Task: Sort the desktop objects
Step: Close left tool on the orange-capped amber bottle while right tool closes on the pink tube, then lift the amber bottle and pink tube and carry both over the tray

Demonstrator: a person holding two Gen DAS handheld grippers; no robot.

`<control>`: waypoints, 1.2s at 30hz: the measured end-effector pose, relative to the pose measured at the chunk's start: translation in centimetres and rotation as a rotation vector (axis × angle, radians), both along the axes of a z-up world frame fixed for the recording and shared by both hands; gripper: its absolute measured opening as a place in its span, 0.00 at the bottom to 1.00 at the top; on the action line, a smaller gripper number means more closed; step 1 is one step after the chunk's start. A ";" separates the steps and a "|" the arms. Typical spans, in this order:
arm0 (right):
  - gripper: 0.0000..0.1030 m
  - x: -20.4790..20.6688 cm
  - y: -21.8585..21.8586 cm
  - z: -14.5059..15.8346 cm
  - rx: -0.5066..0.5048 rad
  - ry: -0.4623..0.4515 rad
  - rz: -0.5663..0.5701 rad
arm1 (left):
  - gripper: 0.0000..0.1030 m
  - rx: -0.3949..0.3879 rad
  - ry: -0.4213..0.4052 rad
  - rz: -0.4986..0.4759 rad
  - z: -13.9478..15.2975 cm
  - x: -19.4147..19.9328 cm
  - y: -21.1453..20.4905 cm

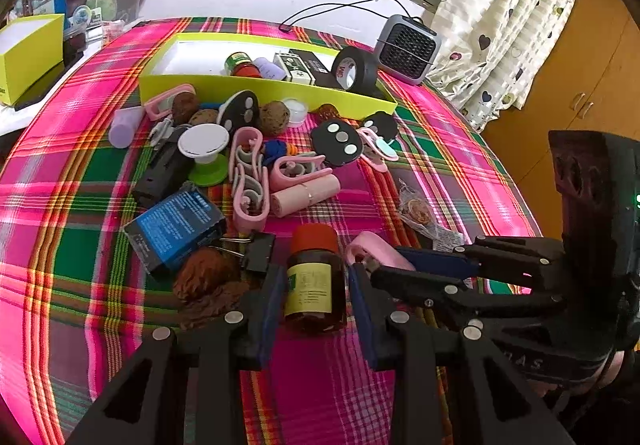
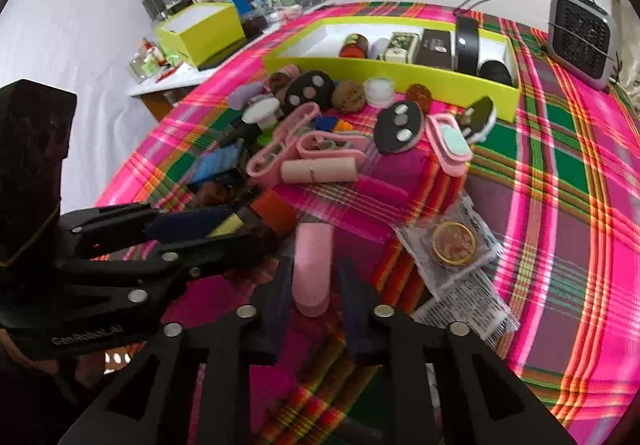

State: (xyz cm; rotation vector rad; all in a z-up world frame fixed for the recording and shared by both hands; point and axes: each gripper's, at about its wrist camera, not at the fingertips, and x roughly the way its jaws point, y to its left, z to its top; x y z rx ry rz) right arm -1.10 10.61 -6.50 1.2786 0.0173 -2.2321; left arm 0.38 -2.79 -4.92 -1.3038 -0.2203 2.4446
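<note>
A brown bottle point(image 1: 314, 257) with a red cap and a yellow label stands on the plaid cloth between the pads of my left gripper point(image 1: 315, 275), which is shut on it. The right wrist view shows this left gripper point(image 2: 248, 223) coming in from the left, with the bottle's red cap point(image 2: 276, 213) past its tips. My right gripper point(image 2: 314, 279) is shut on a pink clip point(image 2: 312, 257) that lies lengthwise between its pads. From the left wrist view, the right gripper point(image 1: 384, 265) reaches in from the right, just beside the bottle, with the pink clip point(image 1: 368, 247) at its tips.
A yellow-green tray point(image 1: 264, 87) at the back holds a tape roll, small boxes and a bottle. In front of it lies a pile: a blue box point(image 1: 176, 229), walnuts, black oval pieces and pink clips. A wrapped coin point(image 2: 454, 245) lies to the right. A grey fan point(image 1: 408, 49) stands far right.
</note>
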 end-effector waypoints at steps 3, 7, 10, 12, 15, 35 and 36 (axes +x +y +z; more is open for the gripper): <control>0.20 -0.1 0.6 0.2 -0.001 0.003 -0.015 | 0.32 -0.001 0.000 -0.010 0.0 -0.2 0.3; 0.20 -0.2 0.3 0.5 0.003 0.022 -0.001 | 0.32 -0.002 -0.001 -0.017 -0.1 -0.4 0.7; 0.20 -0.3 -0.1 0.5 0.015 0.026 0.022 | 0.32 -0.007 -0.007 -0.017 -0.3 -0.5 0.8; 0.20 -0.4 -0.4 0.3 0.025 0.024 0.035 | 0.32 -0.015 -0.031 -0.011 -0.9 -0.7 0.7; 0.20 -0.5 -0.6 0.0 0.035 0.021 0.048 | 0.32 -0.003 -0.026 -0.007 -0.9 -0.7 0.6; 0.18 -0.1 0.6 1.0 -0.002 0.050 0.032 | 0.31 0.015 0.006 -0.006 0.0 -0.5 0.8; 0.18 -0.2 0.7 1.2 -0.003 0.054 0.029 | 0.31 0.014 0.010 -0.005 0.1 -0.6 0.8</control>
